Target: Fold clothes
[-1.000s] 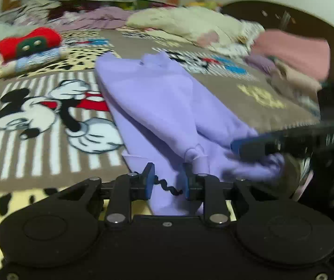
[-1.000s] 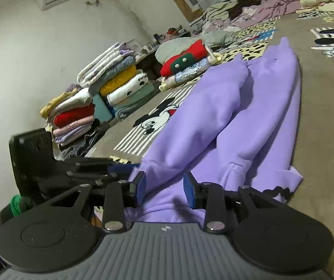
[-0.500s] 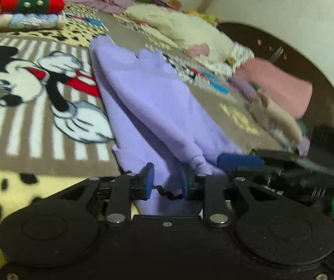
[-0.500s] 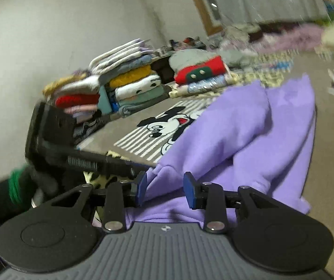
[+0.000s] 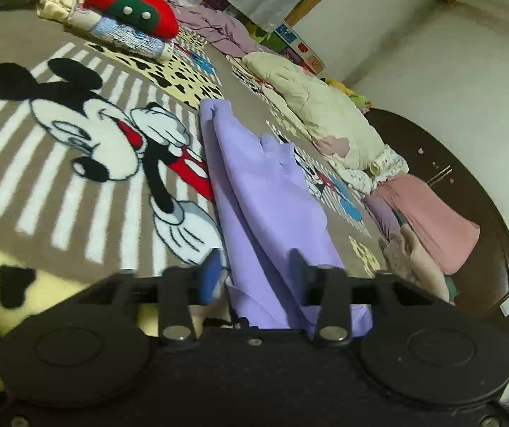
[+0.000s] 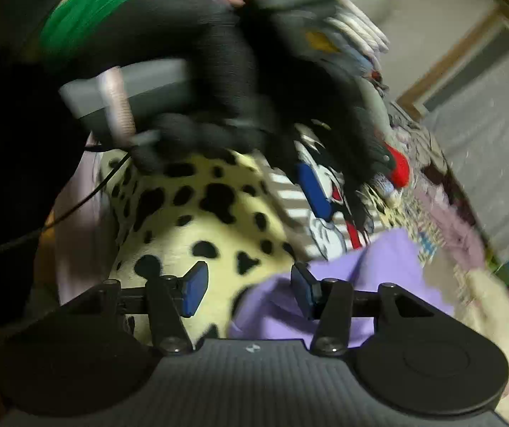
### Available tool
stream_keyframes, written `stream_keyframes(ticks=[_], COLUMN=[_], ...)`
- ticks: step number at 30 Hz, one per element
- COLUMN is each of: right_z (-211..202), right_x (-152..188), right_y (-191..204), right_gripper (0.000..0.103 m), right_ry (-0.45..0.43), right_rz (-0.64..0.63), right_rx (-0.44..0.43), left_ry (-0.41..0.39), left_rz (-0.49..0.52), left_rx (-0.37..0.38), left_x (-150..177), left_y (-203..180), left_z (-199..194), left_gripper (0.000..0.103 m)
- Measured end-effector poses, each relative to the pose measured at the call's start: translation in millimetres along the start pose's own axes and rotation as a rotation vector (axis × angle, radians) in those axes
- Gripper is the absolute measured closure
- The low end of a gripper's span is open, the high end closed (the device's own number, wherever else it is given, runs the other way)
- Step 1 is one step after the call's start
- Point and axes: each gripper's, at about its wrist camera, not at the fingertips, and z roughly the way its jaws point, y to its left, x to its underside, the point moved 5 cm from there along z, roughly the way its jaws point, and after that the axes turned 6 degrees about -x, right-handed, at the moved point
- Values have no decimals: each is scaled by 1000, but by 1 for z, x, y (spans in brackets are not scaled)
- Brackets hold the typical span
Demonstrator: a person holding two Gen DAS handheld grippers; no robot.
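Purple garment [image 5: 265, 192]: lying lengthwise on the cartoon blanket [image 5: 76, 163].
Left hand-held gripper [image 5: 254, 270]: jaws spread wide, the garment's near end between them.
Right hand-held gripper [image 6: 249, 290]: jaws apart, holding nothing, at the garment's edge.

No words, numbers or brand names can be read anywhere. The only sign is a small pale emblem on the ribbed grey body [image 6: 254, 348] of the right gripper, too small to make out.
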Motion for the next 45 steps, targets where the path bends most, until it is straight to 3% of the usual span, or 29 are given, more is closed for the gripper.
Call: stream_keyframes(ticks=[5,8,11,14,18,20,22,24,29,34,36,38,40,45], right_z=[-2,-15,-20,-19,-7,-1,5,7,8,-29,-35,-29,-30,-38], right_x=[-6,0,1,-5,0,4,9,13,12,7,12,18,24,31], right_y=[21,29,27,16,11,9,6,7,11,-4,-16,-25,-28,-31], right_gripper=[48,45,45,38,36,36,33,30,24,26,25,26,26,24], right_ry=[24,-18,-73,-111,-72,-56,-41,-30,-43,-157,-161,-116,-102,-111], right_rz=[-7,26,0,27,27,36,51,59,58,124,160,199,211,244], right_rx=[13,32,107,161,162,157,145,132,107,131,163,148,142,147], left_ry=[28,61,107,173,224,227,205,171,147,135,138,142,132,126], left_rz=[77,74,82,86,77,123,181,259,348,304,280,249,212,149], left_rx=[11,65,103,94,123,106,69,3,-66,-44,-33,-21,21,117], left_x=[-2,-6,-10,-9,-3,0,1,1,6,4,2,-1,-5,1], left_y=[-10,-14,-22,-27,-32,-36,-37,-36,-29,-24,-26,-27,-29,-35], left_z=[9,18,28,45,56,58,59,59,65,62,59,55,42,17], left_gripper=[52,52,52,52,53,66,88,94,95,95,95,87,39,38])
